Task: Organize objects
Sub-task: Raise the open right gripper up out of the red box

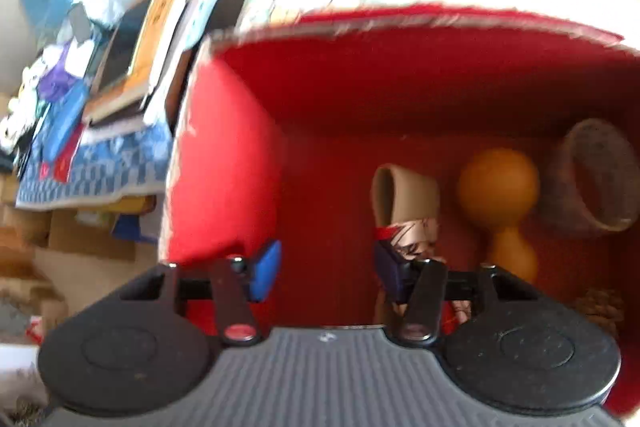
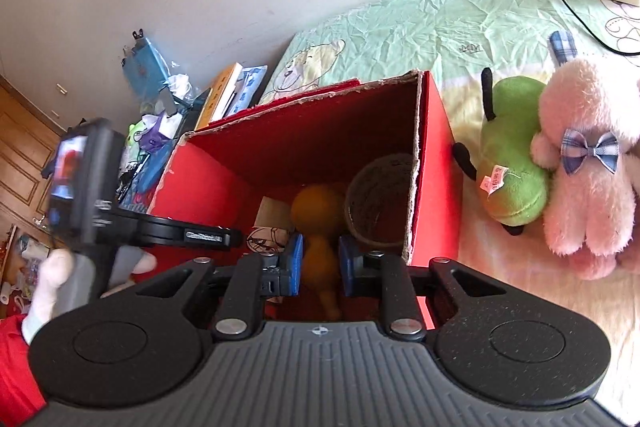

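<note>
— Bedsheet under everything, red box on it. Where's the right claw?
— Over the box, blue pads apart either side of the orange gourd, not clearly pressing; its long axis runs toward the claw.
— And the left claw?
— Apart, empty, beside the paper tube.

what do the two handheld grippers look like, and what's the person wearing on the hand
Both the left gripper and right gripper have grey ribbed bodies, two round black discs, black linkage arms with silver rivets, and blue finger pads. The left one carries a black camera. The hand wears a white glove, with a red sleeve behind.
</note>
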